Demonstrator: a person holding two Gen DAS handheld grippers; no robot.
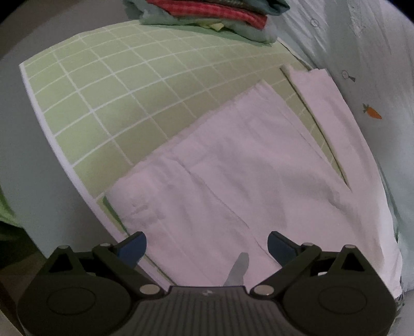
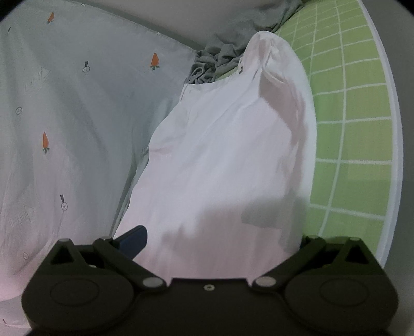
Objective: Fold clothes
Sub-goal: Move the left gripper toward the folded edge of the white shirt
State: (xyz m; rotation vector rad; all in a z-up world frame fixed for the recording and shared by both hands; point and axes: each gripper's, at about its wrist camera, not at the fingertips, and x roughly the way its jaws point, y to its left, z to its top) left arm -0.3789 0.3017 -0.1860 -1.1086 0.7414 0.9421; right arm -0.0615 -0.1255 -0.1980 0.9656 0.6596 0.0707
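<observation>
In the left wrist view, a green mat [image 1: 108, 103] with white grid lines lies on the left. Its white edge runs down the left side. At the top, a pile of folded clothes [image 1: 207, 15] sits on the far end of the mat. The pile has red, green and pale blue layers.

A white pair of pants [image 1: 245, 175] lies flat on the mat, toward the right. The two legs point away, with a thin strip of green showing between them. The waist end is at the bottom, close to the camera. The left gripper [image 1: 207, 248] is just above this waist end. Its two blue fingertips [image 1: 132, 248] are spread wide apart and hold nothing. To the right of the pants is a pale bed sheet [image 1: 375, 77] with little orange carrots on it.

In the right wrist view, the same bed sheet [image 2: 64, 116] fills the left side. The white pants [image 2: 227, 160] rise up in the middle, lifted and bunched. A gray cloth [image 2: 227, 49] lies crumpled behind them at the top. The green mat [image 2: 357, 129] curves along the right side.

The pants cover the middle of the right gripper [image 2: 207, 248]. Only its left blue fingertip [image 2: 134, 243] shows, right beside the cloth. The other one is hidden, so I cannot tell if it is pinching the pants.
</observation>
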